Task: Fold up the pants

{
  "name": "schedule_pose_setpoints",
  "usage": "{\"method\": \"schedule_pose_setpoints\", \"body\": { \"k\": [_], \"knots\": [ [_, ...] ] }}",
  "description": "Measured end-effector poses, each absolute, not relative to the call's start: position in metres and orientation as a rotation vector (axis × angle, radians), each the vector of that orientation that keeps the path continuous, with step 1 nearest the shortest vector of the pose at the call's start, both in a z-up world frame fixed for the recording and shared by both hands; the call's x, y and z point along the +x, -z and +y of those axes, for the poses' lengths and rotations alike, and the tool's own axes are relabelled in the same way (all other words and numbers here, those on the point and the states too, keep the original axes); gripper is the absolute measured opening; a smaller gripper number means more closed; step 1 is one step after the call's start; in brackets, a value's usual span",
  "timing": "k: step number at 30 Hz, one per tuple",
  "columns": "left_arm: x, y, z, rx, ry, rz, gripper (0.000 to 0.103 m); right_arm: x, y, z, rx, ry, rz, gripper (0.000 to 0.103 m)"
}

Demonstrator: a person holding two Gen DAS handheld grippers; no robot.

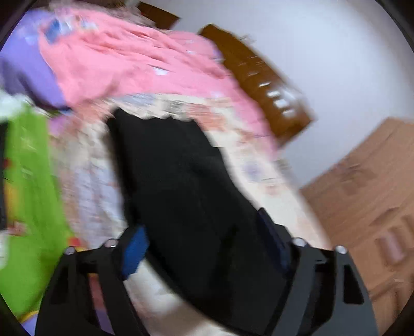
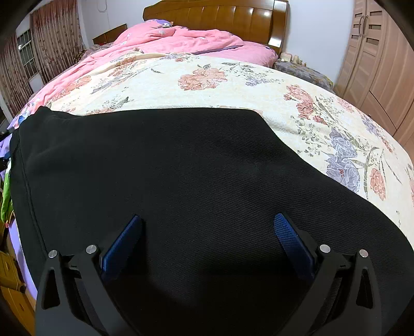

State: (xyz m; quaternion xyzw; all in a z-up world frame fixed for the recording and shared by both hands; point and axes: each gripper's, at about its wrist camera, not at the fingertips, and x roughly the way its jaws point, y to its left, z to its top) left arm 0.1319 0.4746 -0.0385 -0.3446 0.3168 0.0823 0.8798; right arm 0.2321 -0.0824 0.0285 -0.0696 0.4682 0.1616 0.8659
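**A:** Where are the pants, and how much room is around them?

**B:** The black pants (image 2: 181,181) lie flat on the floral bedspread (image 2: 207,77), at the near part of the bed. In the right wrist view their far edge runs straight across the spread; their left side, with a stitched seam, reaches the left edge of the bed. Beyond that far edge there is a wide stretch of bare spread, then a bunched pink quilt (image 2: 186,38) against the wooden headboard (image 2: 220,15). A wardrobe (image 2: 383,64) stands along the right wall, apart from the bed.

**A:** And the right gripper?

**B:** The right gripper (image 2: 207,243) is over the pants with its jaws spread wide — both blue pads (image 2: 121,245) show over the cloth, nothing pinched between them. Whether the tips touch the fabric I cannot tell.

**A:** The left one?

**B:** That view is badly blurred and tilted. The left gripper (image 1: 204,248) has its jaws apart too; black cloth (image 1: 181,181) lies between the pads, but they do not look pressed onto it — the blur keeps me from being surer. Something bright green (image 1: 28,181) sits at the left edge.
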Motion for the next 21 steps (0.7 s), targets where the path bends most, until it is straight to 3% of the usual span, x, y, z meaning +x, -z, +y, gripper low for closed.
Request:
{"method": "schedule_pose_setpoints", "body": {
  "k": [3,4,5,8,10,15,18,21],
  "knots": [
    [0.128,0.008,0.452,-0.507,-0.4,0.632,0.072,0.232,-0.028,-0.083,-0.147,-0.338,0.981,0.099],
    [0.128,-0.003,0.443,-0.45,-0.397,0.594,0.084,0.232,-0.028,-0.083,-0.146,-0.338,0.981,0.099],
    [0.131,-0.012,0.434,-0.411,-0.358,0.568,0.089,0.232,-0.028,-0.083,-0.146,-0.338,0.981,0.099],
    [0.169,-0.028,0.406,-0.312,-0.086,0.615,0.089,0.232,-0.028,-0.083,-0.145,-0.338,0.981,0.099],
    [0.208,-0.026,0.374,-0.184,0.167,0.75,0.088,0.232,-0.028,-0.082,-0.145,-0.339,0.981,0.099],
    [0.252,-0.002,0.305,0.262,0.398,0.911,0.079,0.229,-0.033,-0.082,-0.136,-0.352,0.966,0.099],
    [0.259,0.001,0.31,0.241,0.396,0.908,0.079,0.225,-0.052,-0.066,-0.085,-0.528,0.909,0.092],
    [0.246,0.003,0.329,0.124,0.34,0.81,0.084,0.23,-0.076,-0.017,-0.207,-0.681,0.815,0.081]
  ]
}}
